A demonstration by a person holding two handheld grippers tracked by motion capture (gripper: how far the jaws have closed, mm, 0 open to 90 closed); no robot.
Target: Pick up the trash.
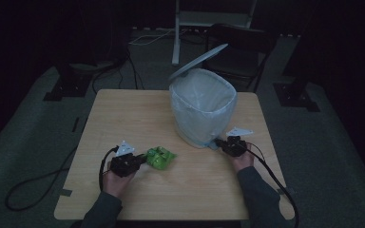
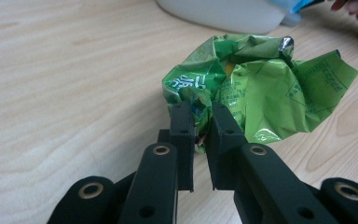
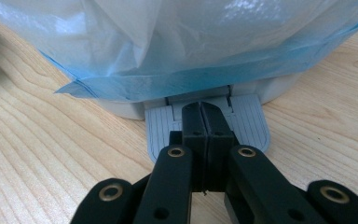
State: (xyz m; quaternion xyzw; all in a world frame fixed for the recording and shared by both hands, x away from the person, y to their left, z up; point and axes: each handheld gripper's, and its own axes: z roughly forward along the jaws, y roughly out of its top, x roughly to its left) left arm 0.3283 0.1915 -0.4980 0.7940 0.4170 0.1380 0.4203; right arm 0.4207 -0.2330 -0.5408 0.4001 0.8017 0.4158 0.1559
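While your left gripper (image 2: 200,116) pinches it, the one crumpled green wrapper (image 2: 256,88) lies on the wooden table (image 1: 138,114), near the front edge and left of centre; its jaws are drawn narrow on a fold at the wrapper's near edge. You can see the wrapper (image 1: 160,157) in the high view too, just right of the left gripper (image 1: 141,160), its longer side running roughly left to right across the table, well apart from the bin. Crushed as it is, you cannot tell which end is its top.

You have one white pedal bin (image 1: 202,107) standing upright toward the table's right of centre, lined with one pale blue-edged bag (image 3: 177,46), its single lid (image 1: 198,61) tilted up and open at the back. One grey ribbed pedal (image 3: 251,123) juts from the bin's base toward you. Your right gripper (image 3: 206,116) has its jaws pressed fully together with nothing between them, tips resting on top of that pedal. Two grippers, two hands; your right hand (image 1: 242,160) sits beside the bin's base
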